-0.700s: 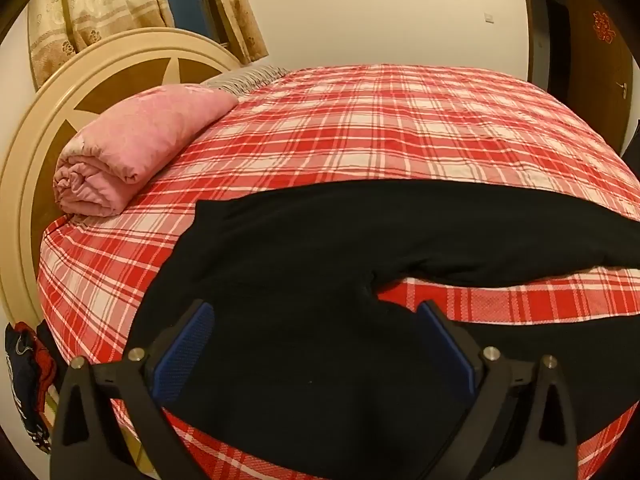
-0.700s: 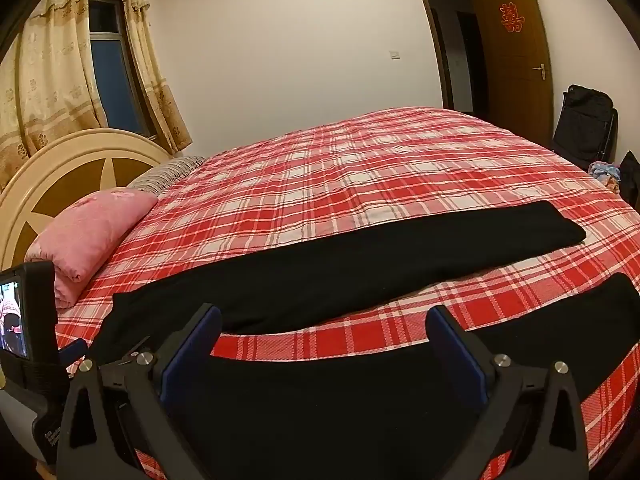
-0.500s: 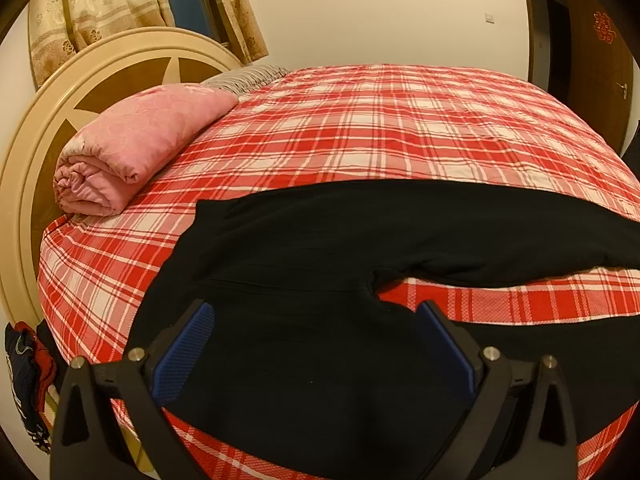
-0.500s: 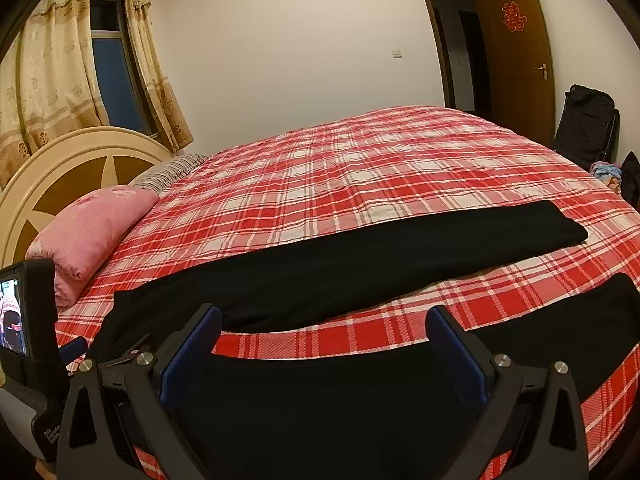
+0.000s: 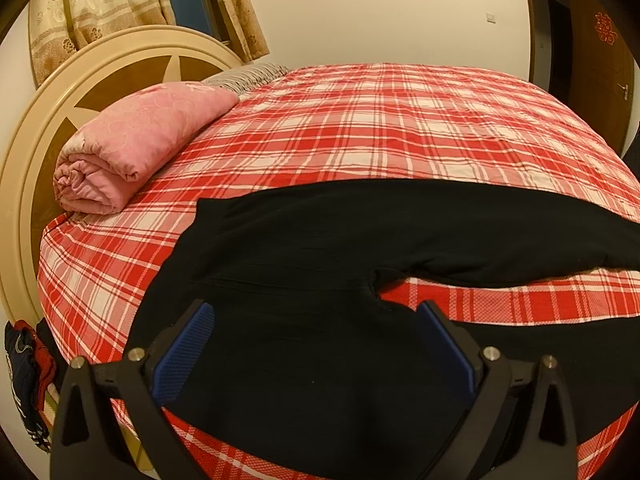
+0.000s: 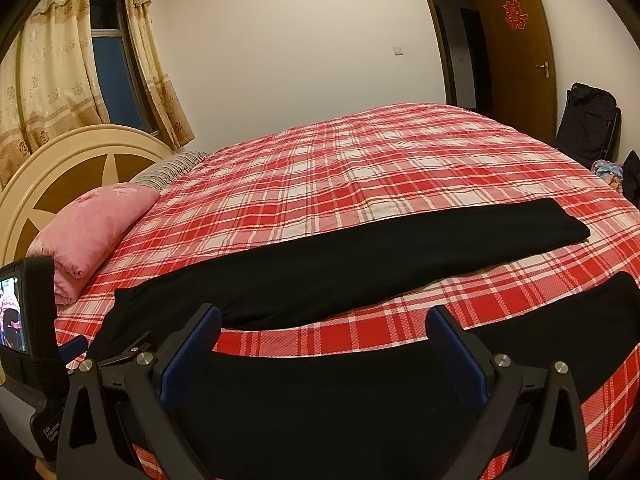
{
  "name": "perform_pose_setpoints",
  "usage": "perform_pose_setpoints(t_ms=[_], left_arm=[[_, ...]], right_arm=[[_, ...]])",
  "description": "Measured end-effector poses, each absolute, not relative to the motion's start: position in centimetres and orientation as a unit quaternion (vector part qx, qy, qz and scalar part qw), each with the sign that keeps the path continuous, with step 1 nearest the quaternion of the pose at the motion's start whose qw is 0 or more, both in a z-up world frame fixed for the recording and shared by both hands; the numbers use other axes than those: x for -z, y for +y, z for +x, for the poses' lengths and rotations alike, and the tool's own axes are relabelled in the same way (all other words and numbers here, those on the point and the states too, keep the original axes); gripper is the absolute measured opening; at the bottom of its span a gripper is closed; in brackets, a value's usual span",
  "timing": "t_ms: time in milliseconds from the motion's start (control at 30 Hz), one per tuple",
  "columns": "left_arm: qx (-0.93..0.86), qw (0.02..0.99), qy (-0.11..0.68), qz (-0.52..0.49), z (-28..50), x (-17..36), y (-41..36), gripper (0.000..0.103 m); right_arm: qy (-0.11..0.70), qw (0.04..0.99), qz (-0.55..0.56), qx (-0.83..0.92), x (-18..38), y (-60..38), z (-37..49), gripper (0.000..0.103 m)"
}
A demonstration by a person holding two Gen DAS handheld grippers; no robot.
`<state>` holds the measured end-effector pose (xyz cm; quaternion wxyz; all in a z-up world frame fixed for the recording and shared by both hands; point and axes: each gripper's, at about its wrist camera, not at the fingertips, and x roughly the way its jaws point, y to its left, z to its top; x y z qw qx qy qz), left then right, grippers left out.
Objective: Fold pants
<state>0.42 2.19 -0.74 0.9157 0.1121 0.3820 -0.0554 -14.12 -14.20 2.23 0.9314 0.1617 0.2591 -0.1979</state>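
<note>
Left gripper (image 5: 314, 334): jaws spread wide, blue pads (image 5: 182, 350) clear of any cloth; it hangs over the waist end of the pants and nothing sits between the pads.
Right gripper (image 6: 323, 338): jaws spread just as wide, holding nothing; it hangs over the near leg, with bare plaid showing past its tips.
Pants (image 5: 320, 288): one black pair, laid flat near the front edge of the bed (image 5: 400, 132).
Pants, long axis: runs across the bed from left to right, waist toward the headboard (image 5: 48, 128), leg ends toward the door side.
Pants, legs: two, parted in a narrow V; the far leg (image 6: 360, 264) lies straight and whole, the near leg (image 6: 360, 408) lies along the bed's front edge, partly behind the right gripper.
Pants, crotch: just ahead of the left gripper's right finger, where a wedge of plaid opens between the legs.
Rolled pink quilt (image 5: 132, 148): one, at the head of the bed, well apart from the waist.
Striped pillow (image 6: 172, 168): one, behind the quilt.
Door (image 6: 516, 48): one, open, far right.
</note>
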Motion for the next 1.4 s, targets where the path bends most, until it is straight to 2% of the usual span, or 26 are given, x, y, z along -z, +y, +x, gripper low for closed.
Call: perform_pose_setpoints(t_ms=[400,800,1000,1133,1400], left_arm=[[0.056,0.914,0.387,0.111,0.7,1.0,2.3,0.103],[0.056,0.908,0.399,0.116,3.3,1.9,2.4,0.103],[0.056,0.899,0.428,0.073,8.8,1.5,5.6,0.103],[0.032,0.902,0.424,0.074,12.3,2.0,6.8,0.103],[0.025,0.879,0.474,0.044,17.6,6.1,7.9,0.103]], right_arm=[[0.268,0.929,0.163,0.195,-1.6,-13.7,-13.9,0.102],[0.317,0.918,0.157,0.178,-0.2,-15.3,-10.8,0.102],[0.364,0.923,0.079,0.098,-0.7,-17.7,-2.9,0.102],[0.425,0.903,0.027,0.055,1.4,-19.6,5.3,0.101],[0.490,0.872,-0.006,0.003,7.3,-21.1,14.0,0.082]])
